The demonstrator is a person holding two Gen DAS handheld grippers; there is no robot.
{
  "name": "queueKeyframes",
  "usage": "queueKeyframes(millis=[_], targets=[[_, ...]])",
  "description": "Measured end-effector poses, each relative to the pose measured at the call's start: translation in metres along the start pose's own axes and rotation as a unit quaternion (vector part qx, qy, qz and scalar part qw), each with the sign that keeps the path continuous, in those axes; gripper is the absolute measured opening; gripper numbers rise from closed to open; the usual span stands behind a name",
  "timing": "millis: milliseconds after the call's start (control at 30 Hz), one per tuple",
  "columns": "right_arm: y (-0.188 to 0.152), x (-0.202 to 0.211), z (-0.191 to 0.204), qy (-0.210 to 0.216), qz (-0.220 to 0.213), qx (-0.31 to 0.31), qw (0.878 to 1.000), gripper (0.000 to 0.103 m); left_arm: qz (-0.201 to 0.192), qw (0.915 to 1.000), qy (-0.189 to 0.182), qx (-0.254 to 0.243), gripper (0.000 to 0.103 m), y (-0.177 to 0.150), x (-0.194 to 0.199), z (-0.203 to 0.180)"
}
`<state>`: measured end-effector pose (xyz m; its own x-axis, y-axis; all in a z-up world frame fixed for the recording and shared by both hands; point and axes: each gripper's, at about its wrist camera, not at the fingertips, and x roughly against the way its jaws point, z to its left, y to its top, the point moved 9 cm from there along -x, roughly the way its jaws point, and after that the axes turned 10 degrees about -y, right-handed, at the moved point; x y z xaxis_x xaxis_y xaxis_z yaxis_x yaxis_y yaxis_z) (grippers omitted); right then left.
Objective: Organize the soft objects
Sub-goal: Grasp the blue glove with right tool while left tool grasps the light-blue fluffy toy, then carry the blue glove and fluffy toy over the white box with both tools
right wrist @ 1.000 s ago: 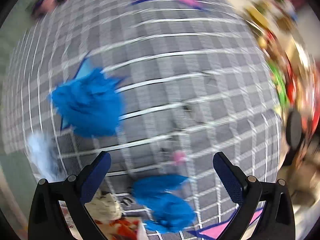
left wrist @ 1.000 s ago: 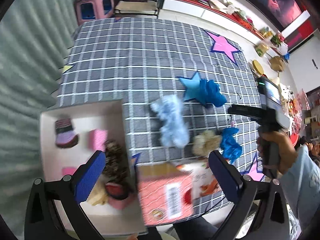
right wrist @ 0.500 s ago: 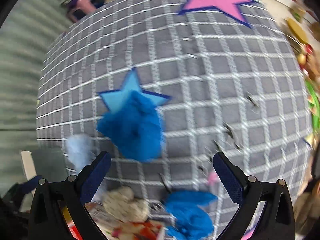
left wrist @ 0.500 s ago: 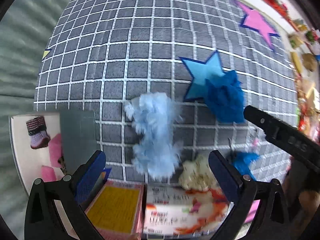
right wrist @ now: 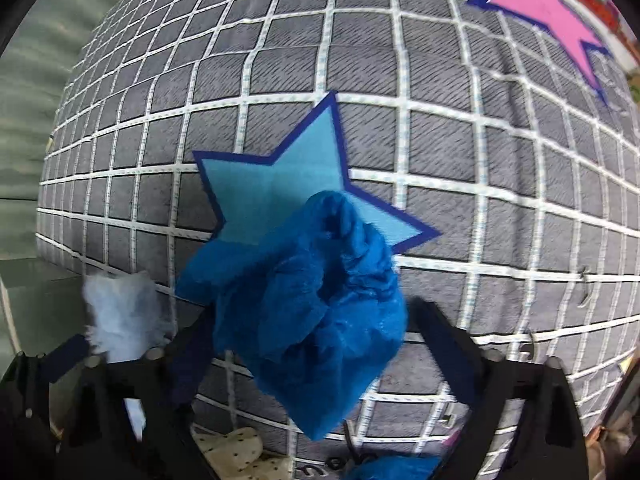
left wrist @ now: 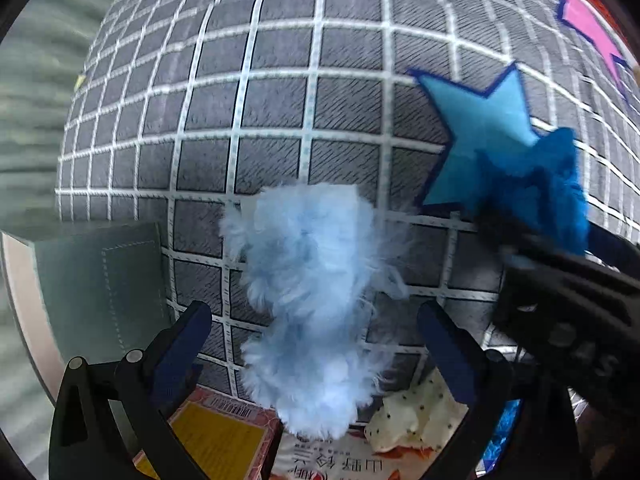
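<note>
A fluffy light-blue cloth lies on the grey checked tablecloth. My left gripper is open and straddles its near end. A crumpled dark-blue cloth lies partly on a light-blue star patch. My right gripper is open with a finger on either side of it. The dark-blue cloth and the right gripper's body also show in the left wrist view. A cream dotted cloth and another blue piece lie nearer.
A red and yellow carton and a printed packet lie at the near edge. A white box's rim with a grey cloth is at the left. A pink star patch lies far right.
Both grippers have moved forward and down towards the table. The left now straddles the light-blue cloth, the right the dark-blue cloth. The white box has slid out of the left view.
</note>
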<state>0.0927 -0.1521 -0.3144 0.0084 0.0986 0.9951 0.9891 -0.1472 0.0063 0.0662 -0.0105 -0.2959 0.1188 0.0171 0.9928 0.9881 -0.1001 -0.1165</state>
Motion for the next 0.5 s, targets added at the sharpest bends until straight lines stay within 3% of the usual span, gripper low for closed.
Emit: queueKeyframes(millis=[33,67,100,133,233,267,300,367,500], targets=[[-0.001,0.002,-0.007,-0.009,-0.004,0.002,1.0,0.065,0.008,0.9999,-0.007,0.011,0.102,-0.002,-0.005,0.001],[0.0,0.006,-0.011,-0.008,-0.011,0.003,1.0,0.041,0.016,0.9996,-0.012,0.018,0.102,-0.005,-0.009,0.001],[0.002,0.01,-0.014,0.008,-0.009,0.0,1.0,0.038,0.027,0.9992,-0.017,0.023,0.102,-0.008,-0.014,0.001],[0.001,0.012,-0.017,0.026,-0.001,-0.011,1.0,0.037,0.035,0.9989,-0.02,0.023,0.102,-0.012,-0.018,0.001],[0.001,0.022,-0.037,0.061,-0.002,-0.045,0.997,0.037,0.048,0.9982,-0.036,0.012,0.089,-0.019,-0.026,-0.005],[-0.001,0.028,-0.044,0.071,-0.008,-0.052,0.996,0.037,0.048,0.9978,-0.046,0.01,0.077,-0.022,-0.026,-0.008],[-0.005,0.034,-0.052,0.077,-0.011,-0.059,0.995,0.037,0.047,0.9968,-0.065,0.004,0.057,-0.023,-0.024,-0.014],[-0.013,0.047,-0.066,0.095,-0.017,-0.079,0.992,0.037,0.04,0.9971,-0.062,-0.017,0.026,-0.021,-0.017,-0.026],[-0.031,0.07,-0.088,0.107,-0.026,-0.101,0.989,0.037,0.004,0.9959,-0.049,-0.076,0.025,-0.02,0.006,-0.045]])
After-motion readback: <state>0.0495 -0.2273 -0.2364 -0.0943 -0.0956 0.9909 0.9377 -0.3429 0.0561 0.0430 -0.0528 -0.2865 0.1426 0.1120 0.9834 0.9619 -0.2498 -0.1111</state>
